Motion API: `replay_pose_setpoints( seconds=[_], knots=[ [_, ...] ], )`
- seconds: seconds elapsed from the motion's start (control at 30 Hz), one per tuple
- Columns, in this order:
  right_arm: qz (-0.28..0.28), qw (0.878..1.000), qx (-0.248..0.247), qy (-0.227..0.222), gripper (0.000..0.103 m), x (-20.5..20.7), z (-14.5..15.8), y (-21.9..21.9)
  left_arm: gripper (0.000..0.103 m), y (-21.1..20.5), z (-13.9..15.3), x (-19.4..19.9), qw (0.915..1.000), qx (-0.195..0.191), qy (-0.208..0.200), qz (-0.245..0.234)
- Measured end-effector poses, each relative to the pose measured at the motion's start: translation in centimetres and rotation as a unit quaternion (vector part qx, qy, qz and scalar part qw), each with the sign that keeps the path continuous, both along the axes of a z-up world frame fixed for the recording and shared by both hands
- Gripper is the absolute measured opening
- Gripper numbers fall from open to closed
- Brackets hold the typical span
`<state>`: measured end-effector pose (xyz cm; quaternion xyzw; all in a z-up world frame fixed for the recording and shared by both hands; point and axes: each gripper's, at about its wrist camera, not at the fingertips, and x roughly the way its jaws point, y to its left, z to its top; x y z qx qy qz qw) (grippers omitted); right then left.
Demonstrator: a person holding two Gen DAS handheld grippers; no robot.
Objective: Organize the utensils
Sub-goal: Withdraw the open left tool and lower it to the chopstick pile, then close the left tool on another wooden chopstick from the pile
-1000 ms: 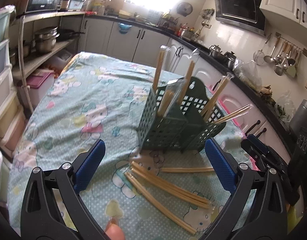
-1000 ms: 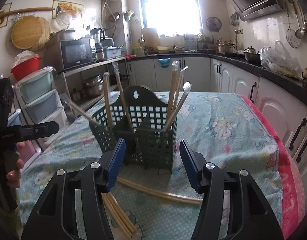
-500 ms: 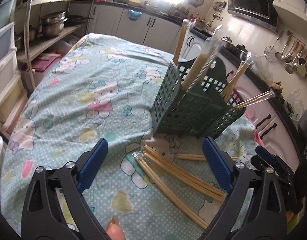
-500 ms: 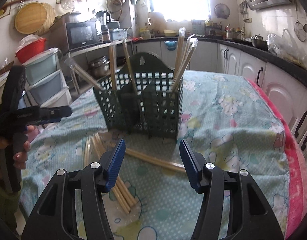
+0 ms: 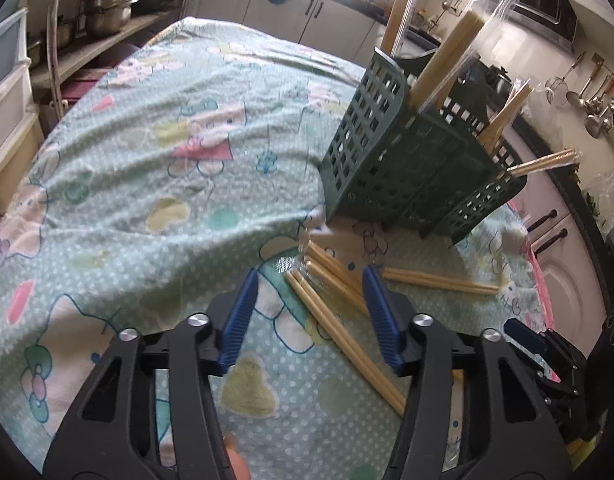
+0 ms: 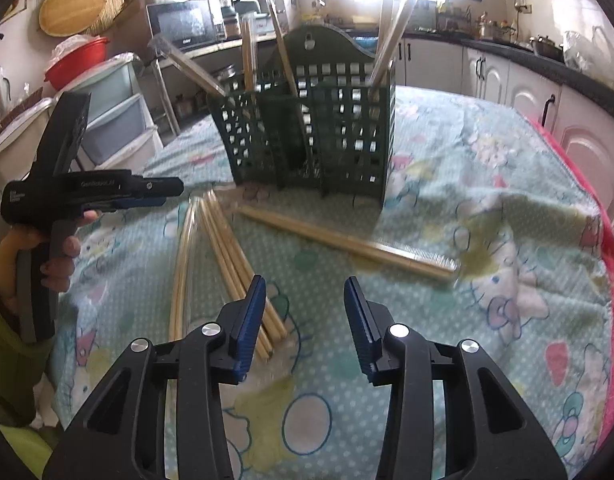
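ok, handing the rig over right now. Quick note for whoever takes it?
Left tongs: open, empty, low over the near ends of the loose chopsticks.
Right tongs: open, empty, above the cloth by the same pile.
Done: several wrapped pairs stand in the green caddy.
Left: the fanned pile, plus one pair lying apart in front of the caddy. Nothing gripped yet.

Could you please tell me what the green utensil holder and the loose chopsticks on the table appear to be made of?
Green utensil holder: probably moulded plastic, matte dark green, with a uniform grid of holes. Loose chopsticks: likely bamboo or light wood, pale tan; some sit in clear plastic sleeves, which glint.
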<state>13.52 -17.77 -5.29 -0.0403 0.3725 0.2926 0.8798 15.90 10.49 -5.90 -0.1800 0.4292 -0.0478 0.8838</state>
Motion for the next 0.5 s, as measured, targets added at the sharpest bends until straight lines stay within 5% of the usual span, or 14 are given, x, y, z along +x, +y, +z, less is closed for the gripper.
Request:
replay_pose_setpoints(
  seconds=[0.3,0.5],
  knots=[
    [0.026,0.999,-0.015,0.028,0.022,-0.5,-1.8,0.2,0.038,-0.2,-1.6,0.5,0.9993,0.014,0.033,0.008],
    [0.040,0.998,-0.021,0.033,0.022,-0.8,-2.3,0.5,0.039,-0.5,-2.0,1.0,0.9985,0.031,0.043,0.016]
  ],
)
